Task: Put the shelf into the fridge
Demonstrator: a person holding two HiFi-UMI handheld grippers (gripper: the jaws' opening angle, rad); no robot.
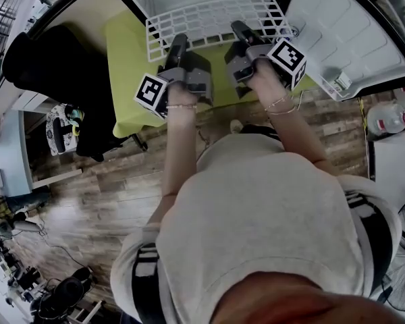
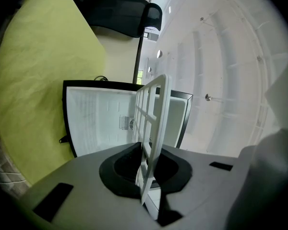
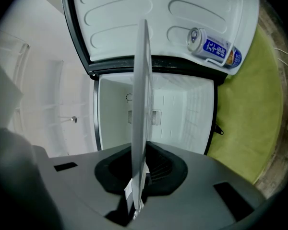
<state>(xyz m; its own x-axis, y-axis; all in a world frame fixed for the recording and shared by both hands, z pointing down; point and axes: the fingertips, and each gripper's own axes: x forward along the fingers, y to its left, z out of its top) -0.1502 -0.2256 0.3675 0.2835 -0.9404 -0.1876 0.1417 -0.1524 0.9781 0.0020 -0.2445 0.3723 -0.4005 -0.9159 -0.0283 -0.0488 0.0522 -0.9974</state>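
Rigid white lattice shelf (image 1: 212,20) — light, stiff, probably slick. Grey left gripper (image 1: 179,41) and right gripper (image 1: 238,27) each pinch its edge farthest from the open white fridge (image 3: 177,114) — sound two-point hold.
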